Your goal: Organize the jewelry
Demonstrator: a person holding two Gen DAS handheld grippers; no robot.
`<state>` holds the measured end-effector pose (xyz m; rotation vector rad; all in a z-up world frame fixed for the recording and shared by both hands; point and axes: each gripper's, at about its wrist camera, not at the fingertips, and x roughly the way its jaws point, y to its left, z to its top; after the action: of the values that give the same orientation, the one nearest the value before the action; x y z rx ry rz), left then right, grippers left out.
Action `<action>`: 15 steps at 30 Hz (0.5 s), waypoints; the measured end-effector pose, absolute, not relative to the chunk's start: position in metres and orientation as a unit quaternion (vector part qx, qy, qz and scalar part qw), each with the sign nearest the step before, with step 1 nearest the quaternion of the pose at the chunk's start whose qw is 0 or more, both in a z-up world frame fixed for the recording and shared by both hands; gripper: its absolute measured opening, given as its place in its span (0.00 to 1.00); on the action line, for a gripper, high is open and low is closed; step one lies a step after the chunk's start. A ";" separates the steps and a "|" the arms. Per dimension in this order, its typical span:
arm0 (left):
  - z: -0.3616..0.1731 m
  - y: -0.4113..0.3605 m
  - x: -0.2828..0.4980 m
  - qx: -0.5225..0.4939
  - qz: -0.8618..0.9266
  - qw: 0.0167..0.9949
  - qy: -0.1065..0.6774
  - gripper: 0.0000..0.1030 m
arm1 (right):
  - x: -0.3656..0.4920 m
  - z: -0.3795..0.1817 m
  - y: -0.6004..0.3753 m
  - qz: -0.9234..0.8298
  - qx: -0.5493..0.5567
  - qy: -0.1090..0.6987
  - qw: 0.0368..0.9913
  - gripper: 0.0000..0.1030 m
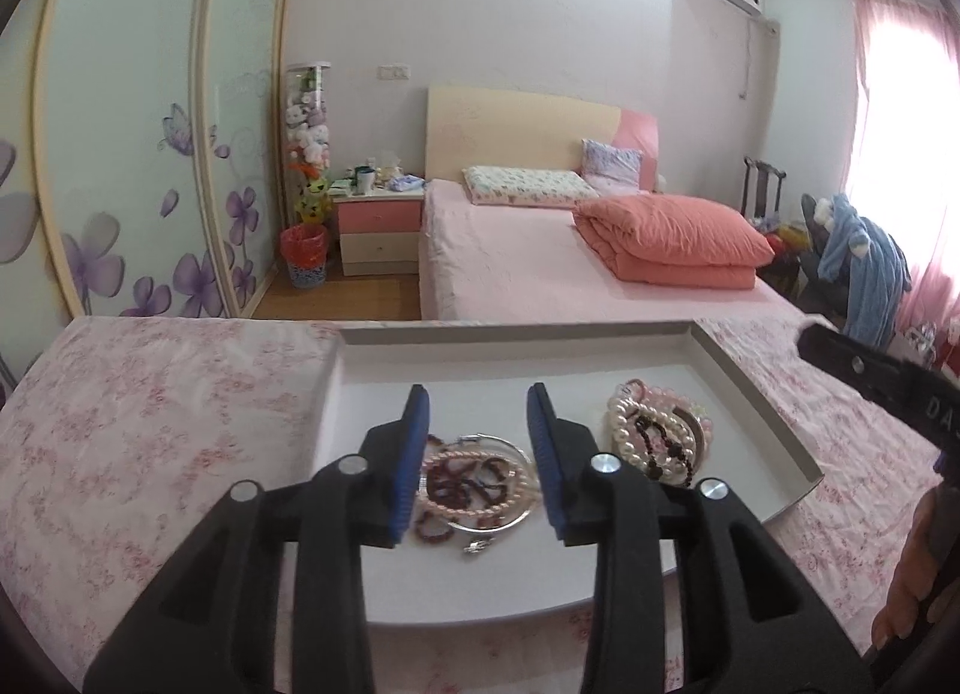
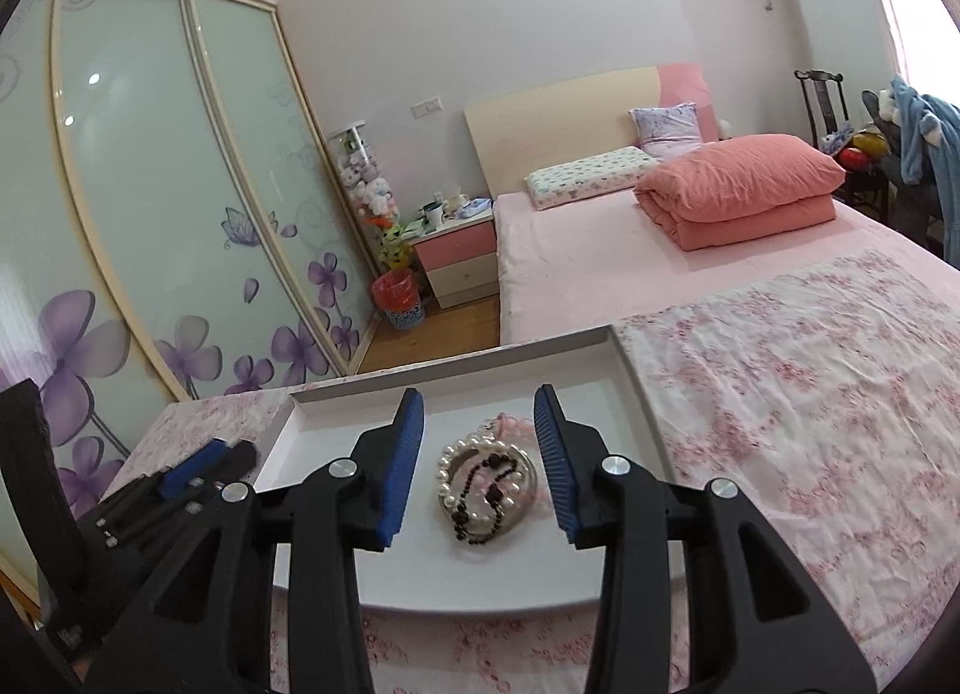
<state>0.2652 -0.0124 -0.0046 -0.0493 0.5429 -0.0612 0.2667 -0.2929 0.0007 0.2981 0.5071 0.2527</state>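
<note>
A shallow white tray (image 1: 750,388) lies on a pink floral cloth. In the left wrist view, a pile of pink pearl and dark red bead bracelets with a silver bangle (image 1: 474,484) lies in the tray between my fingers. My left gripper (image 1: 478,406) is open above it. A second pile of white pearl, pink and black bead bracelets (image 1: 660,436) lies to the right. In the right wrist view, my right gripper (image 2: 480,406) is open over that second pile (image 2: 486,484) in the tray (image 2: 636,394). The left gripper (image 2: 204,463) shows at the left.
The floral cloth (image 2: 810,394) covers the surface around the tray. Beyond are a pink bed (image 1: 528,268) with a folded coral quilt (image 1: 672,238), a nightstand (image 1: 378,226), a red bin (image 1: 306,256) and a flowered sliding wardrobe (image 1: 150,154).
</note>
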 end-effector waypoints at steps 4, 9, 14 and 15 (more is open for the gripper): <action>0.007 0.002 0.247 -0.034 -0.021 0.966 0.257 0.39 | 0.253 0.005 -0.296 0.125 0.147 0.246 0.950 0.39; 0.015 0.015 0.216 -0.044 -0.014 0.967 0.251 0.46 | 0.229 0.010 -0.290 0.131 0.136 0.245 0.951 0.47; 0.019 0.029 0.180 -0.054 -0.004 0.967 0.249 0.55 | 0.201 0.016 -0.283 0.133 0.112 0.243 0.954 0.54; 0.020 0.031 0.173 -0.055 -0.003 0.967 0.247 0.57 | 0.194 0.017 -0.281 0.134 0.107 0.242 0.955 0.55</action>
<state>0.1727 0.0314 0.0200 -0.1113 0.4993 -0.0061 0.1942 -0.2807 0.0166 0.2174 0.4906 0.2719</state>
